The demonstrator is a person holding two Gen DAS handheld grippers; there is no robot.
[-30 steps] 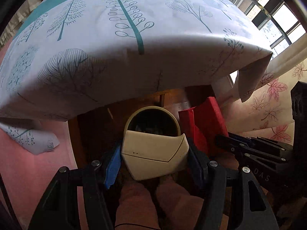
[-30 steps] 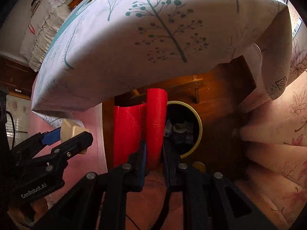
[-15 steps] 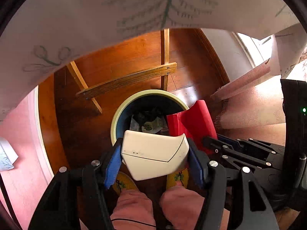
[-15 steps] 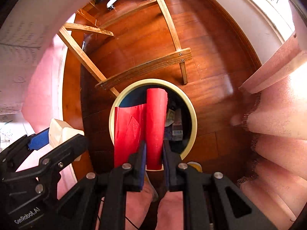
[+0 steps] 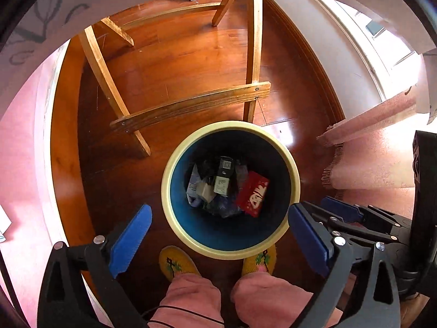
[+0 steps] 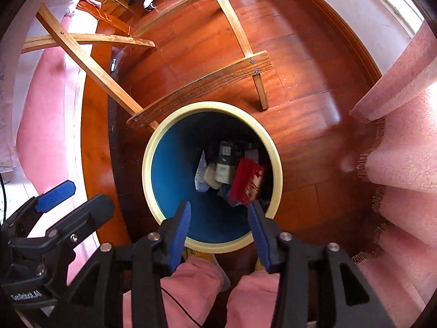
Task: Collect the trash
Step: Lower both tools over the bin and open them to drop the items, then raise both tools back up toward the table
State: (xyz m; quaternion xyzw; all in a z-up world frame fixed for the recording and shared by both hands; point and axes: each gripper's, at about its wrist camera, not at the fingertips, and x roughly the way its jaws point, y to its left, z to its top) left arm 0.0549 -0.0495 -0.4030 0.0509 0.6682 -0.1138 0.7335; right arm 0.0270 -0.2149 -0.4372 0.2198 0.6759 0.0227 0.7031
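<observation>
So both claws, left gripper [image 5: 218,237] and right gripper [image 6: 220,222], are opening empty over the bin [image 5: 293,169], red packet [image 5: 252,194] lying inside; next means finding more trash.

Daylight glares on the floor [image 5: 284,131] (fisheye-bent edges, dark corners).

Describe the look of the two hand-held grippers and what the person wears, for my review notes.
Both hand-held grippers, left and right, are black angular frames with silver bolts and flat blue ridged pads. In the right wrist view the left one's side carries white lettering, apparently "GenRobot.AI". A thin black cable crosses the person's pink trousers. The slippers are yellow with an embroidered pattern.
</observation>
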